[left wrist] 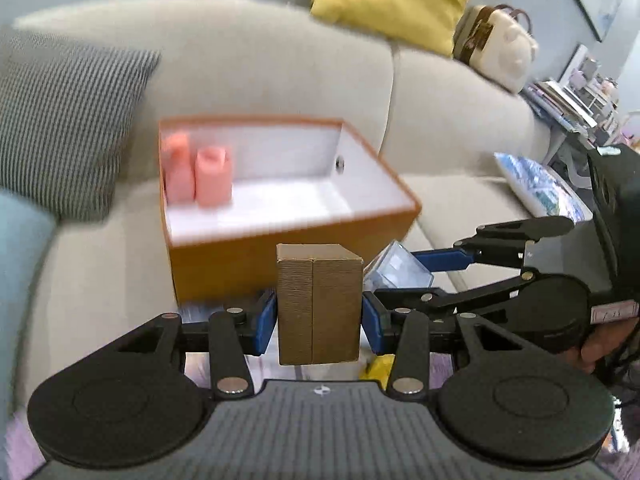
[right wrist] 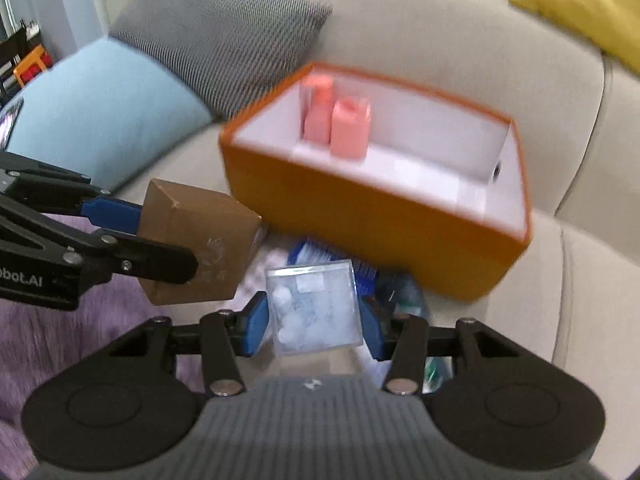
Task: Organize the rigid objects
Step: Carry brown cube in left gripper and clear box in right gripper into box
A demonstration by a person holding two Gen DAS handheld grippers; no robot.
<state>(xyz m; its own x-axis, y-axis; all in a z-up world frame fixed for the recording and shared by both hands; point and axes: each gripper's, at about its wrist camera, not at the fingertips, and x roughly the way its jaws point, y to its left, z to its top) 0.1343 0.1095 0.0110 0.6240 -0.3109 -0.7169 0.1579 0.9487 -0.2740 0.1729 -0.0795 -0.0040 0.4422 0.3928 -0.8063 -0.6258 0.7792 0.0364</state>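
Cardboard box [left wrist: 319,304] sits clamped in the left gripper [left wrist: 320,314] jaws, held in the air just before the orange bin [left wrist: 288,256] on the sofa [left wrist: 280,64]. Beside it, the right gripper [right wrist: 314,320] jaws pinch a clear plastic case [right wrist: 314,308]. Two pink containers [left wrist: 198,174] already stand inside the bin; both held items seemingly remain to go in.
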